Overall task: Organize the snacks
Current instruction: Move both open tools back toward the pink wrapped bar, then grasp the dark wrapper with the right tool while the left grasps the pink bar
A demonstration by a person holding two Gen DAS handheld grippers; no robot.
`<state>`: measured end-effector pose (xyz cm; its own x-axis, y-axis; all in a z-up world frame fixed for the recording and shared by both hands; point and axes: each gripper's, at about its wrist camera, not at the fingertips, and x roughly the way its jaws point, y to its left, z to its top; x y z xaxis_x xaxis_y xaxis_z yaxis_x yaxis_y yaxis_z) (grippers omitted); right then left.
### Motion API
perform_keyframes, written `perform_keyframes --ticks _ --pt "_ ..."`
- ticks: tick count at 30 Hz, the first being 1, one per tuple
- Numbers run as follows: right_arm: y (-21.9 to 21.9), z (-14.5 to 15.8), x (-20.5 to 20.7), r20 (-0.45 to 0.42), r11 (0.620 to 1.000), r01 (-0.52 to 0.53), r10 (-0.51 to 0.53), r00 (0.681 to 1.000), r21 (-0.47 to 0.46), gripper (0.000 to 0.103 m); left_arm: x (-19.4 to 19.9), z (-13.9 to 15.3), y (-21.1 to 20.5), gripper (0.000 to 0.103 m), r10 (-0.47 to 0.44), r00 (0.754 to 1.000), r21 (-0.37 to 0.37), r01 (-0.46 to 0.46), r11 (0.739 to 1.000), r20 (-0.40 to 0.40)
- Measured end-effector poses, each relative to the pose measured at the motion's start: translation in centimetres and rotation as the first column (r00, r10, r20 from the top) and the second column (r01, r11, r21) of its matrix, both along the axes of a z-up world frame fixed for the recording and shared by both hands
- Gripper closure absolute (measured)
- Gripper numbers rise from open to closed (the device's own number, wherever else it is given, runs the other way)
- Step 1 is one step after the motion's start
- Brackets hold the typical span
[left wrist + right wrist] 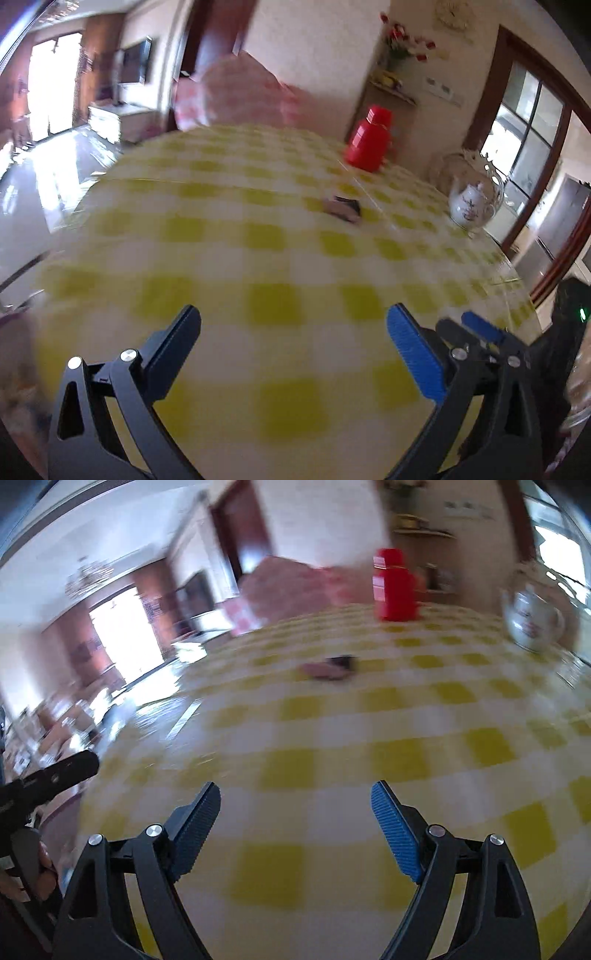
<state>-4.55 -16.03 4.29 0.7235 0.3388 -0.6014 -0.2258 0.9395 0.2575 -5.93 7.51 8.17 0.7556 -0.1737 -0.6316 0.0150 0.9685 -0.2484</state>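
Both grippers (291, 321) (295, 797) wide — empty.

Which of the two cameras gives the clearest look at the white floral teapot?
The left wrist view: the white floral teapot sits whole, fairly sharp, spout and handle visible. In the right wrist view it is motion-smeared near the frame's right edge.

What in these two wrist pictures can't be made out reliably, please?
- Small packet in mid-table: motion blur in both views hides its print and kind.
- Teapot: pattern smeared in the right wrist view.
- Red container: contents unseen, opaque.
- Other snacks: none identifiable; the bottom right edge of the left wrist view is blurred.
- Left claw and right claw: open, empty.
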Motion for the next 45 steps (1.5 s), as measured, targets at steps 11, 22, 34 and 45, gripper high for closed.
perform_keyframes --ticks 11,22,34,45 --pt "-4.0 -1.3 12.2 -0.092 0.994 0.1 -0.096 0.991 0.047 0.023 15.7 -4.3 0.4 0.002 0.408 0.913 -0.279 -0.396 0.875 -0.015" --pt "2.4 -2.7 29.6 -0.242 0.978 0.16 -0.124 0.962 0.136 0.029 14.0 -4.0 5.6 0.002 0.62 0.782 -0.362 -0.563 0.743 0.058" --pt "6.9 -3.6 28.8 -0.156 0.969 0.121 -0.157 0.975 -0.216 0.066 13.7 -3.0 4.6 0.002 0.586 0.806 -0.328 -0.532 0.781 0.088" --pt "-5.3 -1.0 12.2 -0.051 0.991 0.117 -0.12 0.991 -0.06 0.067 16.9 -4.1 0.4 0.002 0.296 0.955 -0.275 -0.28 0.92 0.015"
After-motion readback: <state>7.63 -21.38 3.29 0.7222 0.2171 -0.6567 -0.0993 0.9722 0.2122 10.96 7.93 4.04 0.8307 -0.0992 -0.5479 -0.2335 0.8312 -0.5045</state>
